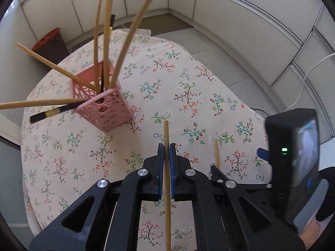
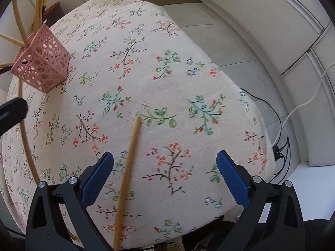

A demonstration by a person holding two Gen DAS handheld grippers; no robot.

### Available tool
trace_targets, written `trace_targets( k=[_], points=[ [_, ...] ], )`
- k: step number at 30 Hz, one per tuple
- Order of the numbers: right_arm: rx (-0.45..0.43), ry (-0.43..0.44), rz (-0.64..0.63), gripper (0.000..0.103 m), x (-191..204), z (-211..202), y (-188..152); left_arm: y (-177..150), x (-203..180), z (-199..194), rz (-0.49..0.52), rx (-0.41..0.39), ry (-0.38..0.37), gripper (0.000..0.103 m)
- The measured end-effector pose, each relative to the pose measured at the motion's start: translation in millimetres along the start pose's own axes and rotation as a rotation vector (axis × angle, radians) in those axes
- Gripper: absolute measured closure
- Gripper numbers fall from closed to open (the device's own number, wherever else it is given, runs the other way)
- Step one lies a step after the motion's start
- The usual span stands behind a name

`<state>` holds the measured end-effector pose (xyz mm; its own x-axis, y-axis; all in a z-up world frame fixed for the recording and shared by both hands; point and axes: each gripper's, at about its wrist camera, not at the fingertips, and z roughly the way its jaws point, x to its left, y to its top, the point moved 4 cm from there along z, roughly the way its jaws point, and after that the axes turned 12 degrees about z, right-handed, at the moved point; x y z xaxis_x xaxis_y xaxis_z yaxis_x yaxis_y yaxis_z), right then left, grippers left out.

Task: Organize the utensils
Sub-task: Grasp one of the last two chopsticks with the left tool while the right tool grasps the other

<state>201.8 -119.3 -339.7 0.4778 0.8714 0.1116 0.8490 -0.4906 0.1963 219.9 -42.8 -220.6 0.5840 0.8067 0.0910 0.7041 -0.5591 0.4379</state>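
Note:
My left gripper (image 1: 166, 146) is shut on a pale wooden chopstick (image 1: 166, 132) that stands up between its blue pads, above the flowered tablecloth (image 1: 188, 79). A pink perforated holder (image 1: 106, 108) to the upper left holds several wooden chopsticks (image 1: 108, 31) and a black one (image 1: 52, 112), all fanned out. In the right wrist view my right gripper (image 2: 165, 160) stands open over a second wooden chopstick (image 2: 129, 161) that lies flat on the cloth, nearer the left pad and touching neither. The holder (image 2: 44, 62) sits at the far left there.
The table edge (image 2: 247, 96) drops to a tiled floor on the right, where black and white cables (image 2: 278, 125) run. A dark basket with a red rim (image 1: 50, 41) stands beyond the table. White cabinets line the walls. The right tool's body (image 1: 293, 156) is close to my left gripper.

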Motion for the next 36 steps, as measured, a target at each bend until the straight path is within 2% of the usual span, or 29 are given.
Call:
trace_targets(
  k=[1, 2, 3, 5, 7, 8, 9, 10, 14, 21, 23, 25, 28, 30, 32, 36],
  points=[
    [0.029, 0.001, -0.002, 0.022, 5, 6, -4, 6, -2, -7, -0.003, -0.014, 0.004, 0.098],
    [-0.006, -0.032, -0.017, 0.025, 10, 6, -5, 4, 0, -14, -0.005, -0.029, 0.006, 0.098],
    [-0.021, -0.023, -0.029, 0.034, 16, 7, -6, 3, -1, -21, -0.008, -0.043, 0.009, 0.098],
    [-0.041, -0.024, -0.017, 0.040, 19, 6, -4, 1, 3, -30, -0.017, -0.070, 0.019, 0.098],
    [-0.067, -0.014, -0.006, 0.058, 20, 3, 0, -1, 8, -39, -0.026, -0.091, 0.023, 0.098],
    [-0.076, -0.007, -0.008, 0.076, 20, 2, 2, -3, 11, -43, -0.029, -0.099, 0.023, 0.098],
    [-0.077, 0.008, -0.001, 0.089, 19, 2, 5, -4, 13, -47, -0.033, -0.107, 0.023, 0.098],
    [-0.074, 0.028, 0.014, 0.093, 15, 2, 8, -5, 16, -52, -0.036, -0.114, 0.021, 0.098],
    [-0.084, 0.119, 0.075, 0.098, 5, -10, 16, -6, 21, -64, -0.053, -0.148, 0.009, 0.098],
    [-0.302, 0.247, -0.010, 0.098, 5, -108, 9, -10, 31, -102, -0.094, -0.238, -0.016, 0.098],
    [-0.338, 0.271, -0.020, 0.098, 1, -131, 10, -12, 33, -104, -0.098, -0.233, -0.040, 0.098],
    [-0.343, 0.272, -0.026, 0.098, -6, -144, 14, -14, 33, -87, -0.102, -0.175, -0.100, 0.097],
    [-0.343, 0.255, -0.004, 0.098, -10, -144, 22, -16, 28, -33, -0.160, -0.017, -0.181, 0.096],
    [-0.326, 0.249, 0.015, 0.098, -11, -137, 27, -17, 24, 5, -0.165, 0.076, -0.137, 0.090],
    [-0.307, 0.258, 0.036, 0.098, -14, -129, 29, -15, 19, 34, -0.160, 0.136, -0.094, 0.088],
    [-0.306, 0.263, 0.051, 0.098, -23, -124, 30, -4, 20, 70, -0.185, 0.157, -0.022, 0.073]
  ],
)
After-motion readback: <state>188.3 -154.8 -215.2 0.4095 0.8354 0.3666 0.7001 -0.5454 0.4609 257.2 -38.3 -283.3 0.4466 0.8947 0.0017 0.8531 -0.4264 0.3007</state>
